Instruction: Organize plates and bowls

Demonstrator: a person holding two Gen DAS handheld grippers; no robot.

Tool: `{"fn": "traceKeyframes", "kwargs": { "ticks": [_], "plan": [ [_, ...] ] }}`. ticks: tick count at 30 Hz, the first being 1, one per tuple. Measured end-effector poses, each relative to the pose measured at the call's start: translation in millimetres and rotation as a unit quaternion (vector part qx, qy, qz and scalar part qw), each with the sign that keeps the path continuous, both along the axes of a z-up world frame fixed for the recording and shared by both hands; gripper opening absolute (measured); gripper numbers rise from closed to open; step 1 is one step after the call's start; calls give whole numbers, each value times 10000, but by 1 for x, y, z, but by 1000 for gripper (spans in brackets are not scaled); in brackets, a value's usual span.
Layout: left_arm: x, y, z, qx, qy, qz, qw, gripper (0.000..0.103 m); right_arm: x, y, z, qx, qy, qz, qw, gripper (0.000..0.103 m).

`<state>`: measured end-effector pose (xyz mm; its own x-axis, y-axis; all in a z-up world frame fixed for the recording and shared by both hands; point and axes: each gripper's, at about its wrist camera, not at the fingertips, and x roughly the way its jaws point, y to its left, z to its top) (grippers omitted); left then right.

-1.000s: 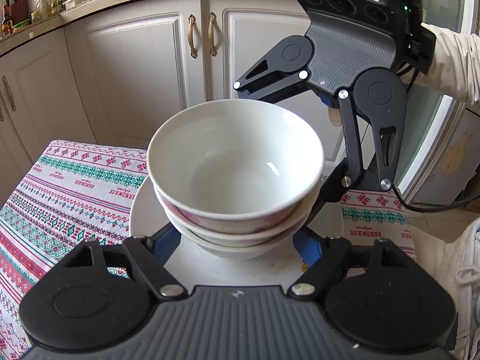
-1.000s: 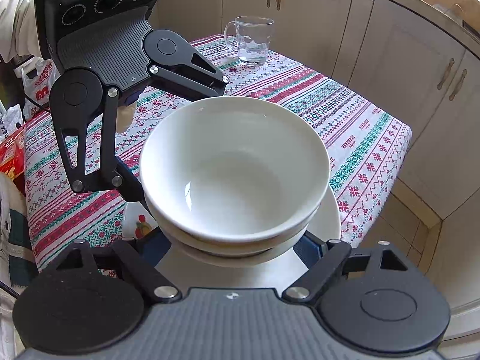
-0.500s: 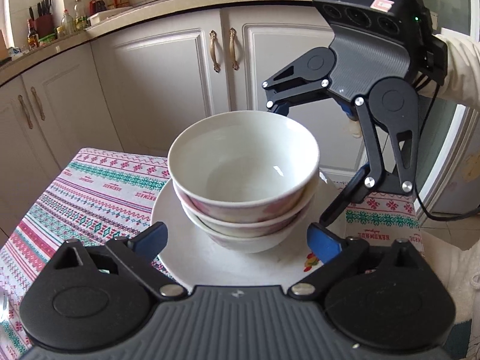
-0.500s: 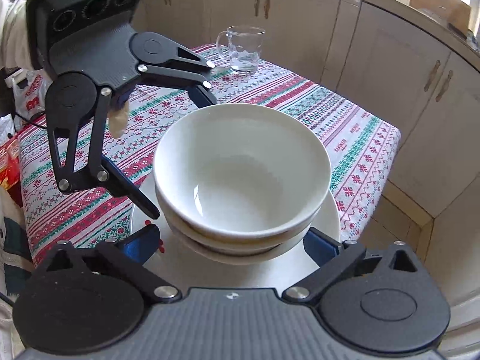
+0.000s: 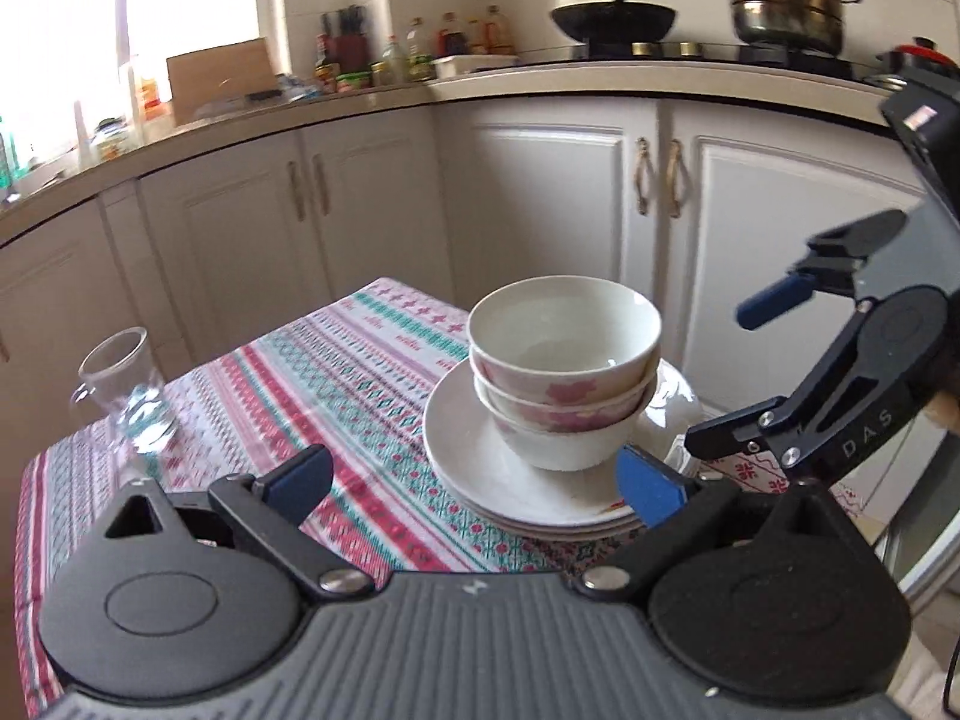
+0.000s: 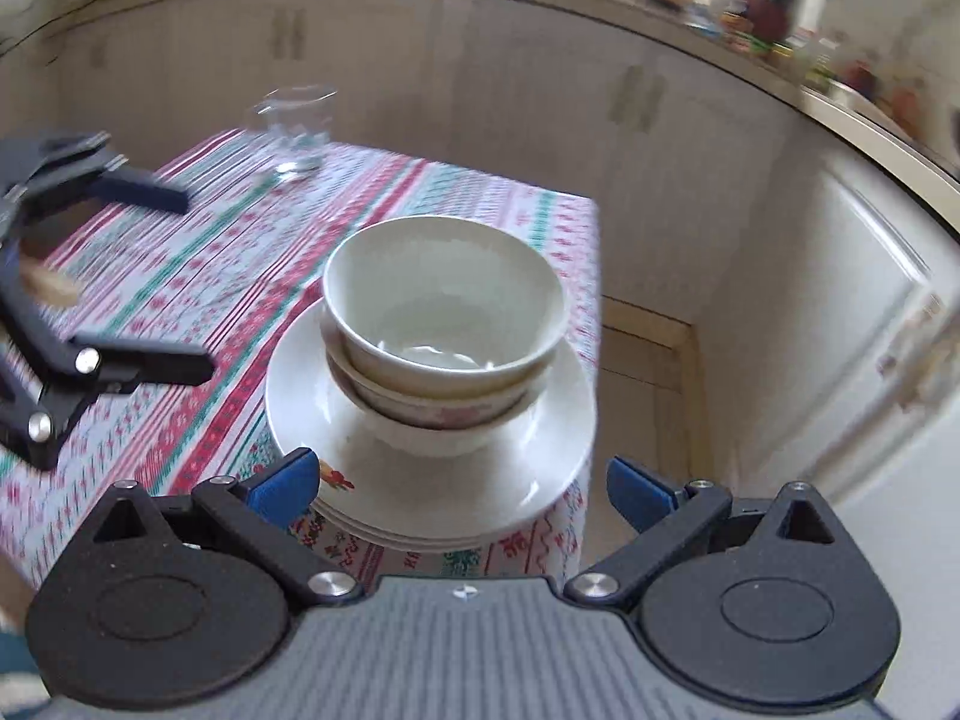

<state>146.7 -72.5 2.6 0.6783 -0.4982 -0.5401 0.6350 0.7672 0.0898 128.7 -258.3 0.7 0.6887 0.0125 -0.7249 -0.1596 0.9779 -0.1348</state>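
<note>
1. Left wrist view: the left gripper (image 5: 474, 477) is seen at the lower middle of the frame, its blue-tipped fingers (image 5: 298, 476) spread wide after just opening, with nothing gripped.
2. Three stacked bowls (image 5: 564, 381) are set on a pile of plates (image 5: 474, 468) at the centre, on the bench (image 5: 336, 396) with its patterned cloth.
3. A glass mug (image 5: 123, 399) is seen at the left.
4. Right wrist view: the right gripper (image 6: 462, 489) is likewise spread wide, just opened, and empty; the plates overhang the bench edge.
</note>
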Motion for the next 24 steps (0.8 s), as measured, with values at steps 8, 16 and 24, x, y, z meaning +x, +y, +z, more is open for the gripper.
{"fn": "traceKeyframes", "kwargs": {
  "ticks": [8,16,24],
  "plan": [
    [-26,19,13,-274,489,1021,9932,100,-45,14,9,476,-336,-1359,9890,103],
    [-44,22,18,-282,492,1309,9898,100,-74,24,25,631,-705,-1769,9797,103],
    [-48,21,22,-307,472,1395,9886,100,-81,27,30,656,-834,-1824,9775,103]
  ]
}}
